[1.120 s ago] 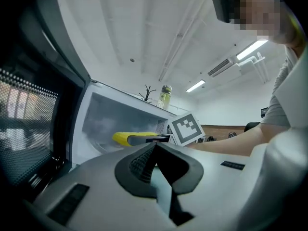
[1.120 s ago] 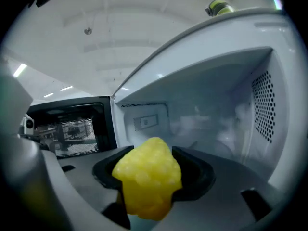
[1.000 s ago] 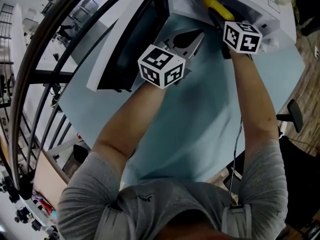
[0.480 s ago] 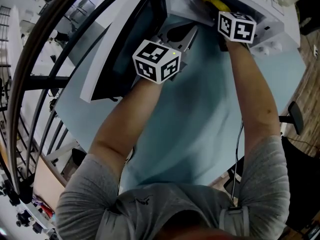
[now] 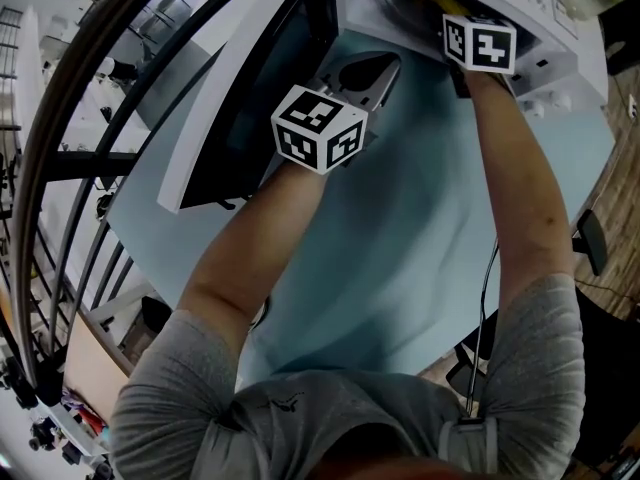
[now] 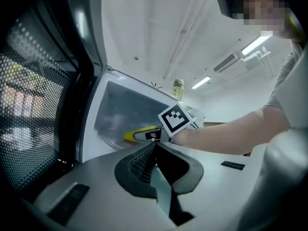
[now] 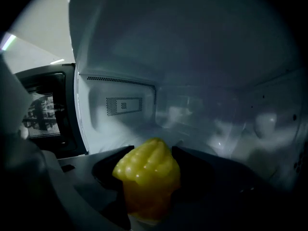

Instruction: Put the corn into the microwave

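My right gripper (image 7: 150,154) grasps the single corn cob (image 7: 147,177), jaws set wide around it, tip pointing into the one microwave (image 7: 120,124). My left gripper (image 6: 155,147), jaws pressed together on nothing, hovers outside by the open door (image 6: 38,105). Two grippers, one cob.

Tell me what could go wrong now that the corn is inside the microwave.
The corn is clamped in the right gripper, seemingly above the microwave floor; released here, it may drop and roll out. The left gripper sits close to the open door; a nudge could swing it onto the right arm.
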`<move>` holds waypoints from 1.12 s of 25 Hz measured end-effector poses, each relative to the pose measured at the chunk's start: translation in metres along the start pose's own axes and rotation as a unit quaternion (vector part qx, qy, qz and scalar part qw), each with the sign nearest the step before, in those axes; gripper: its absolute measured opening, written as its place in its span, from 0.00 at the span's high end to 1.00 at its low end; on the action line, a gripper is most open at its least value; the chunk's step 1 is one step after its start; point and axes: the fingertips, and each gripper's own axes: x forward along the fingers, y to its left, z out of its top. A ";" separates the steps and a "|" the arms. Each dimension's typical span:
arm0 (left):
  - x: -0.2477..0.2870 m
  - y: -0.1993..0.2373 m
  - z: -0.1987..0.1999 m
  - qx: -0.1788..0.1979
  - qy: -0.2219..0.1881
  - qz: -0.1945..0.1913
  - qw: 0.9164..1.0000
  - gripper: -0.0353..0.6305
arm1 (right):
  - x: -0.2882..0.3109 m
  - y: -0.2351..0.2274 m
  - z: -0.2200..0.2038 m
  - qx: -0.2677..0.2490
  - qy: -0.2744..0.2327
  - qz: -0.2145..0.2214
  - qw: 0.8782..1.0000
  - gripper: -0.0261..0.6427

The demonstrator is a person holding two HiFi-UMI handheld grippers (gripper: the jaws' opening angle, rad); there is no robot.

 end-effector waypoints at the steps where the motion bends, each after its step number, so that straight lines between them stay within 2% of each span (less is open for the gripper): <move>1: 0.000 0.000 0.000 -0.001 0.000 0.000 1.000 0.92 | 0.001 0.000 0.001 -0.007 0.004 -0.002 1.000 0.58; 14: 0.003 0.000 -0.007 0.003 0.002 -0.002 1.000 0.92 | 0.023 -0.001 -0.003 -0.085 0.044 -0.013 0.995 0.58; 19: 0.003 -0.003 -0.010 0.007 0.005 -0.003 1.000 0.92 | 0.027 -0.004 -0.017 -0.086 0.067 -0.007 0.994 0.58; 28: 0.005 -0.003 -0.011 0.006 0.002 -0.004 1.000 0.92 | 0.028 -0.005 -0.015 -0.089 0.062 -0.009 0.994 0.58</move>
